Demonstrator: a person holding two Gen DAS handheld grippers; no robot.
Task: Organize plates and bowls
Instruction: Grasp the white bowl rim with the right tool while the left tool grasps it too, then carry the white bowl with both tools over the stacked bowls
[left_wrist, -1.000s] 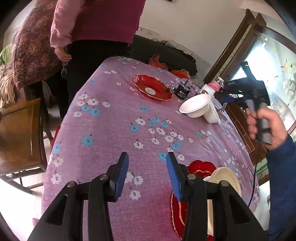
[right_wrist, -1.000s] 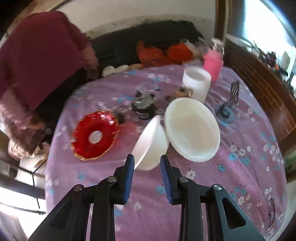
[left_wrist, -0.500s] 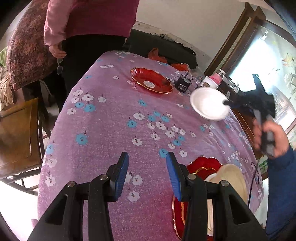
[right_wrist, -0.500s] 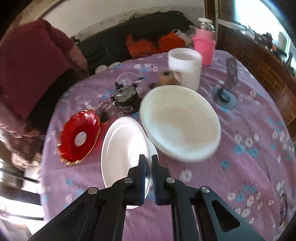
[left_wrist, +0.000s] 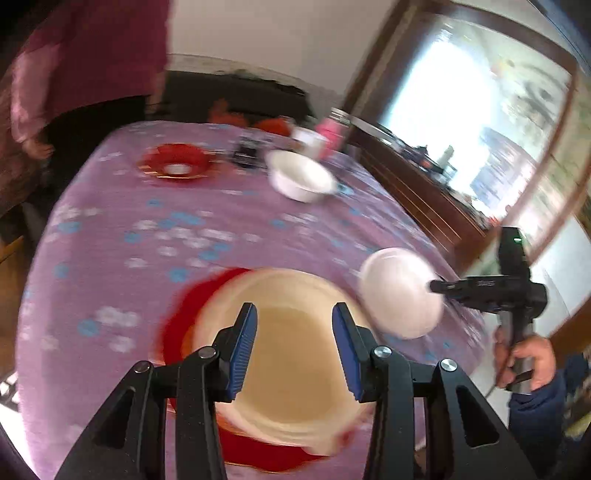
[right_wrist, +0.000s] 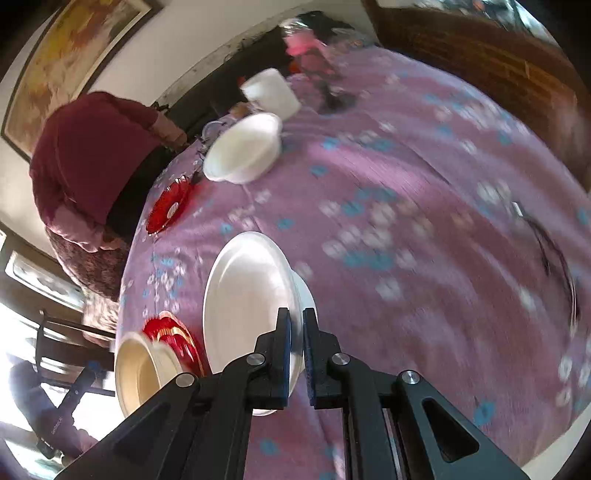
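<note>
My right gripper (right_wrist: 296, 328) is shut on the rim of a small white bowl (right_wrist: 243, 291) and holds it tilted above the purple flowered table; the bowl also shows in the left wrist view (left_wrist: 400, 291). My left gripper (left_wrist: 291, 332) is open and empty, just above a cream bowl (left_wrist: 295, 369) that sits on a red plate (left_wrist: 177, 332) at the near table edge. That cream bowl (right_wrist: 136, 369) and red plate (right_wrist: 173, 332) lie left of the held bowl. A larger white bowl (left_wrist: 301, 177) and another red plate (left_wrist: 175, 164) sit at the far side.
A person in a maroon top (right_wrist: 96, 155) stands at the far left side of the table. A white tub (right_wrist: 271, 92), a pink bottle (right_wrist: 303, 46) and small clutter sit at the far end. A wooden chair (right_wrist: 66, 336) stands beside the table.
My right gripper has carried the small white bowl from the far side toward the near stack. My left gripper has moved right, over the cream bowl.
</note>
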